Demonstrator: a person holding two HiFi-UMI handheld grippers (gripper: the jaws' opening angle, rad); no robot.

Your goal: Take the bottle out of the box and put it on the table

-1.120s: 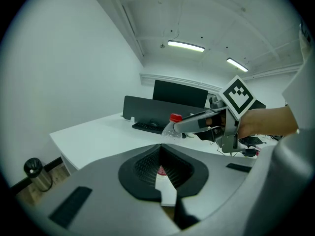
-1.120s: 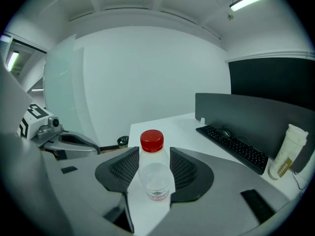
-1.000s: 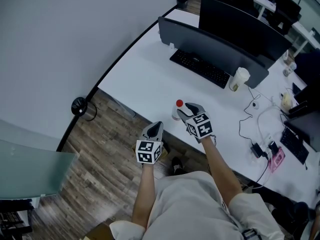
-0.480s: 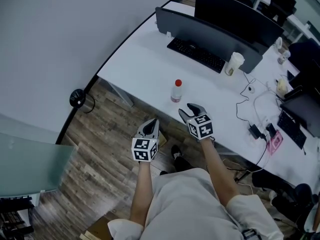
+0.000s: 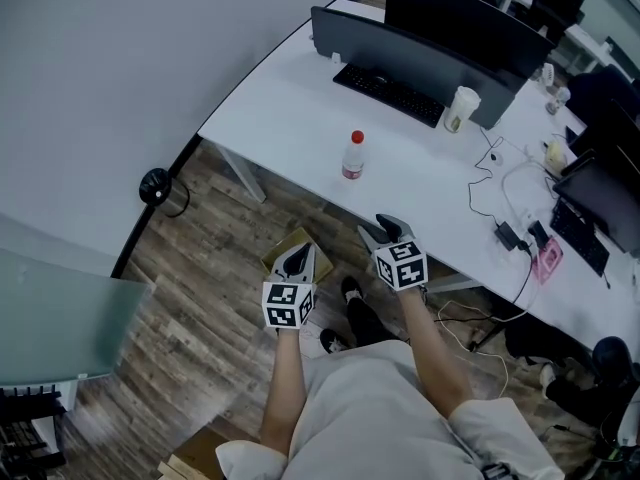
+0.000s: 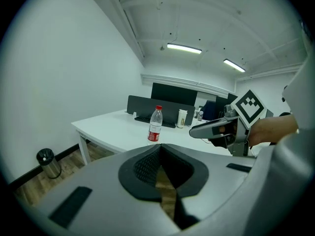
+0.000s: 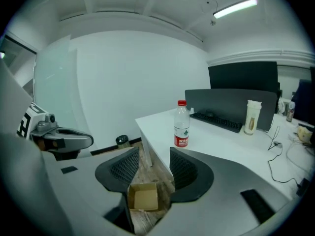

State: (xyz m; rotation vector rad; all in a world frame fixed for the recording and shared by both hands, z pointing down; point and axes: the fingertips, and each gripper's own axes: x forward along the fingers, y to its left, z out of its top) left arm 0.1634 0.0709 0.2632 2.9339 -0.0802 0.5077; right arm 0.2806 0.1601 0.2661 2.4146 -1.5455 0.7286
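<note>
A clear water bottle [image 5: 353, 155] with a red cap and red label stands upright on the white table [image 5: 285, 128], close to its near edge, with nothing touching it. It also shows in the left gripper view as the bottle [image 6: 155, 124] and in the right gripper view as the bottle [image 7: 181, 124]. An open cardboard box [image 5: 290, 249] sits on the wood floor below, seen empty between the right jaws as the box [image 7: 143, 196]. My left gripper [image 5: 300, 256] is shut and hangs over the box. My right gripper [image 5: 383, 226] is open and empty, short of the table edge.
A keyboard [image 5: 390, 93], a dark monitor [image 5: 460, 18] and a pale cup [image 5: 460, 108] stand at the back of the table. Cables [image 5: 505, 203] and small devices lie to the right. A black bin [image 5: 157, 211] stands by the wall, and a glass partition is at the left.
The right gripper has drawn back from the bottle, which now stands alone on the table. Both grippers have moved away from the table, and the box has come into view.
</note>
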